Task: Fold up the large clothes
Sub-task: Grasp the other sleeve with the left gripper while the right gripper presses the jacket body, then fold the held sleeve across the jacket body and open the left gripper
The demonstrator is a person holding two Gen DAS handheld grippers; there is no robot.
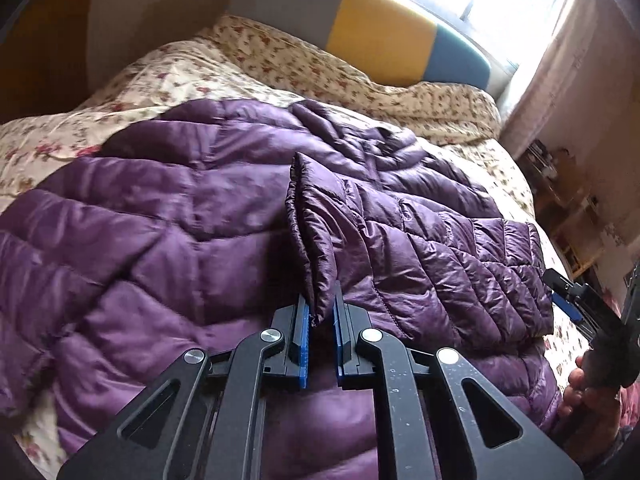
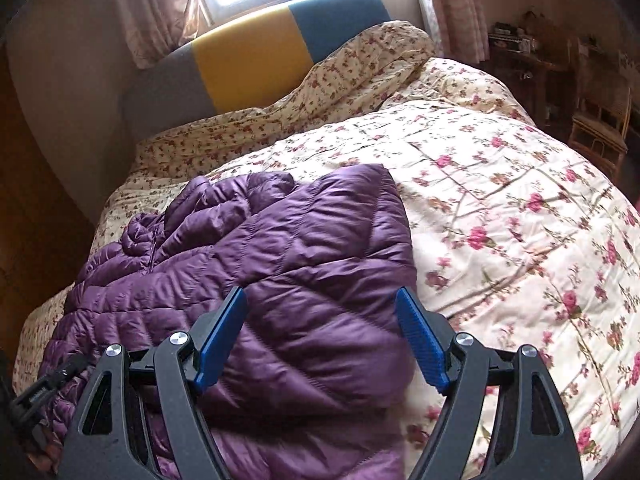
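A purple quilted down jacket (image 1: 180, 208) lies spread on the bed. One of its sleeves (image 1: 420, 240) is folded across the body. My left gripper (image 1: 321, 308) is shut on the cuff end of that sleeve, and the fabric stands up pinched between the blue pads. In the right wrist view the jacket (image 2: 300, 248) lies bunched at the left, its edge below my right gripper (image 2: 322, 300). That gripper is open above the fabric and holds nothing. It also shows at the right edge of the left wrist view as the right gripper (image 1: 568, 292), with a hand (image 1: 580, 392) below it.
The bed is covered by a cream floral quilt (image 2: 500, 220), with a folded floral duvet (image 2: 320, 92) at the head. Behind it stand a grey, yellow and blue headboard (image 2: 248, 60) and a bright window. Dark shelves and a wicker chair (image 2: 600, 120) stand at the far right.
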